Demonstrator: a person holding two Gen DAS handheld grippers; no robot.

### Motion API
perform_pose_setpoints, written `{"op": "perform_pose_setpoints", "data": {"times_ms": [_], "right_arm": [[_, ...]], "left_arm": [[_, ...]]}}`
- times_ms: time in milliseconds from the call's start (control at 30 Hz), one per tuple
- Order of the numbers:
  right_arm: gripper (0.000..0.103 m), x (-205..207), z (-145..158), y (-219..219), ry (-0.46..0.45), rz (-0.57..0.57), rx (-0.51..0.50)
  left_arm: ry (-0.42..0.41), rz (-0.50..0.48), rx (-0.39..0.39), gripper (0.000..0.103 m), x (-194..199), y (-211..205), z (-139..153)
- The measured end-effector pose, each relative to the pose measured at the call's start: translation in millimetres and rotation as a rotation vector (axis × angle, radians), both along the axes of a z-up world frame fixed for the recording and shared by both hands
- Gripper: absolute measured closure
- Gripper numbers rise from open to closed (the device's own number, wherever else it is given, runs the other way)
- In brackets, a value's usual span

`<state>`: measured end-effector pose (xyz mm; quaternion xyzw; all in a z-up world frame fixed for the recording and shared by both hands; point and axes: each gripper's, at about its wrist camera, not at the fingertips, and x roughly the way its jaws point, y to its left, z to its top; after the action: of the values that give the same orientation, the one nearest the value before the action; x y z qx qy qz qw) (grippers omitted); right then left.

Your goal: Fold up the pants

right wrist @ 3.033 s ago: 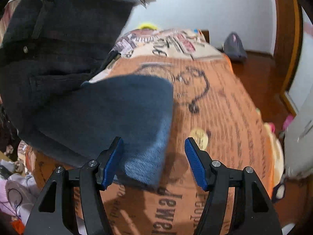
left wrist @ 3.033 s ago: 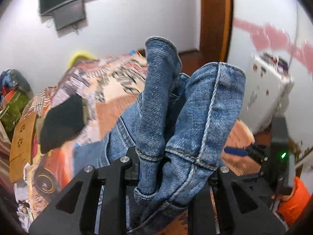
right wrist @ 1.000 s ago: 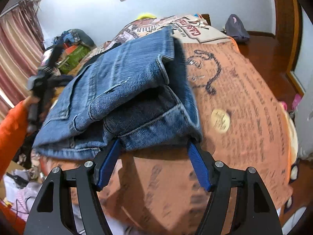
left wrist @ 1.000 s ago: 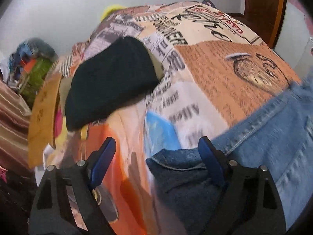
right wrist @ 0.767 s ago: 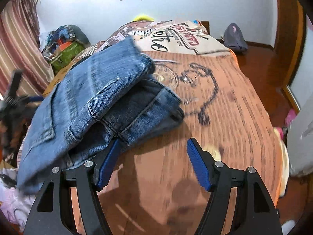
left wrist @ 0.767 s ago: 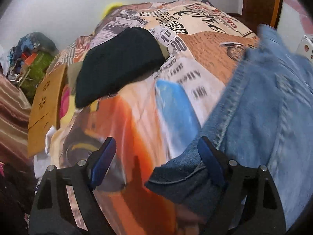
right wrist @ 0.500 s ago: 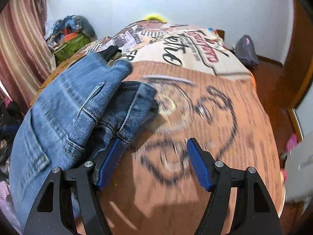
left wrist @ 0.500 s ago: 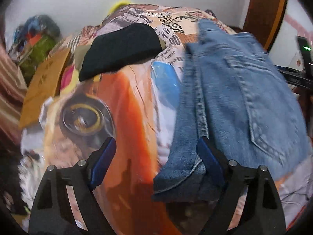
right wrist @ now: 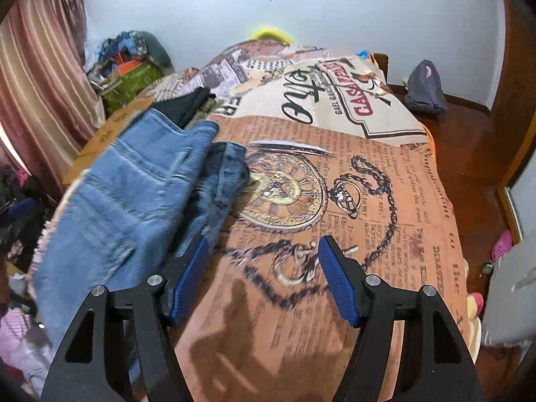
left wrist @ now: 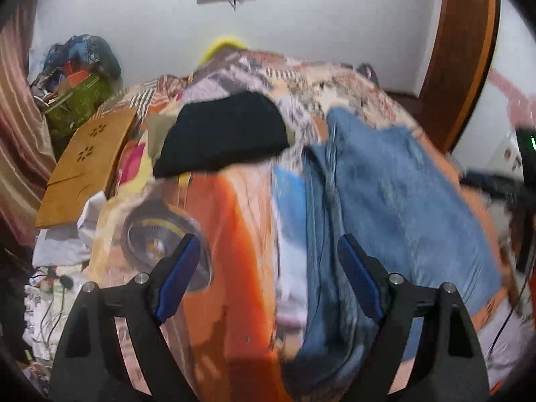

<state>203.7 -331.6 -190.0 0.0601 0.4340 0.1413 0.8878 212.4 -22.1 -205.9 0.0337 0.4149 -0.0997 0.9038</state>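
Folded blue denim pants (left wrist: 398, 201) lie on the printed bed cover (right wrist: 368, 184), beside a black folded garment (left wrist: 221, 137).

Both my sets of fingers stand apart, empty: left gripper (left wrist: 268, 281), right gripper (right wrist: 263, 279). I judge the denim heavy, soft, thick at seams, not slippery; best taken at a folded edge or the waistband, through all layers.

walls: white (right wrist: 368, 6) | floor: red-brown wood (right wrist: 469, 154) | curtain: striped pink (right wrist: 37, 77) | bed: printed cover (right wrist: 385, 181)
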Motion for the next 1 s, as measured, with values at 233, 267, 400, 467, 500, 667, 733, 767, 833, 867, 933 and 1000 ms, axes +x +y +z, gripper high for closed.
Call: {"op": "perform_pose_setpoints", "data": {"times_ms": [233, 267, 400, 467, 500, 667, 733, 767, 833, 867, 933, 1000], "right_arm": [[0.037, -19.8, 33.8, 32.6, -0.092, 0.08, 0.051], [0.036, -19.8, 33.9, 39.8, -0.096, 0.097, 0.055], [0.036, -13.5, 14.2, 62.0, -0.064, 0.131, 0.013], [0.036, -6.3, -5.1, 66.3, -0.021, 0.121, -0.014], [0.036, -3.9, -13.6, 66.4, -0.006, 0.113, -0.022], [0.023, 4.8, -33.0, 48.6, 0.061, 0.061, 0.088], [0.023, 5.5, -29.7, 45.5, 0.067, 0.054, 0.09], [0.023, 3.6, -27.2, 46.2, 0.067, 0.057, 0.084], [0.021, 2.0, -24.6, 46.4, 0.077, 0.074, 0.083], [0.021, 1.0, -24.0, 46.1, 0.089, 0.085, 0.094], [0.021, -2.8, -23.5, 45.5, 0.11, 0.103, 0.124], [0.021, -5.6, -24.2, 44.5, 0.127, 0.112, 0.154]], "left_arm": [[0.029, -0.097, -0.103, 0.018, 39.2, -36.5, 11.1], [0.043, -0.116, -0.101, 0.018, 44.0, -45.5, 6.6], [0.105, -0.161, -0.045, 0.018, 54.4, -70.8, -20.9], [0.142, -0.165, -0.033, 0.011, 61.2, -73.5, -39.3], [0.142, -0.162, -0.032, 0.007, 62.5, -72.8, -44.0], [0.144, -0.195, -0.008, 0.004, 59.8, -70.7, -50.8], [0.152, -0.206, -0.01, 0.004, 57.4, -67.5, -48.8], [0.174, -0.213, -0.029, 0.004, 56.7, -64.3, -48.1], [0.233, -0.23, -0.088, 0.004, 57.5, -56.9, -48.6], [0.27, -0.233, -0.128, 0.004, 57.9, -52.6, -49.8], [0.326, -0.244, -0.191, 0.004, 58.3, -46.8, -51.8], [0.374, -0.251, -0.253, 0.004, 57.7, -42.1, -54.1]]}}
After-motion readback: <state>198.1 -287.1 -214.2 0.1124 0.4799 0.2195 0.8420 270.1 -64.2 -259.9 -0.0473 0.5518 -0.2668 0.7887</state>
